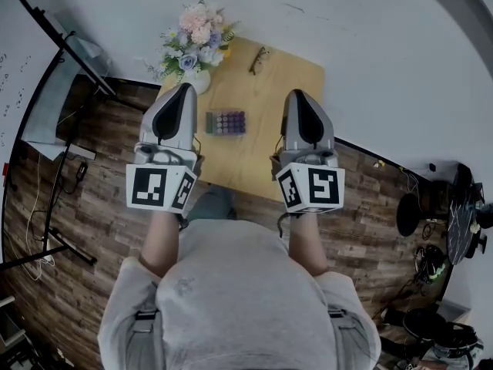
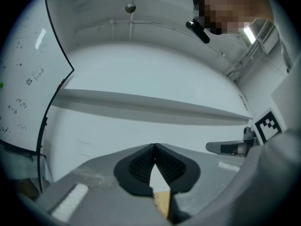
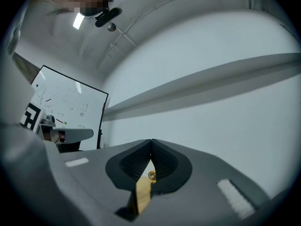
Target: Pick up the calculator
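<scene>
**Item: calculator on wooden surface, two hand-held claws above it**

Calculator (image 1: 226, 122): a small flat rectangle, its face covered with rows of rounded keys, mostly purple with a few green at the left end. It is laid flat near the middle of the surface (image 1: 250, 164), a pale, smooth, wood-grained rectangular top.

Left claw (image 2: 154, 145): a grey moulded shell with black ribbed pads. The pads are seen pressed tip to tip, with nothing clamped between them; only a sliver of the pale wood is glimpsed below the closed tips.

Right claw (image 3: 151, 140): of the same make, likewise closed on itself and empty. Through the gap under its tips a strip of wood and a small round brass-coloured fitting are seen.

In the head view the calculator is found between the two claws, touched by neither and nearer the left one.

Surroundings: a bouquet (image 1: 194, 37) of pink, cream and lilac flowers in a white vase is stood at the surface's far-left corner, beyond the left claw. A pair of spectacles (image 1: 259, 60) is laid at the far edge. The surface is set on dark plank flooring (image 1: 85, 214); a whiteboard (image 3: 66, 102) is stood at the left wall.
</scene>
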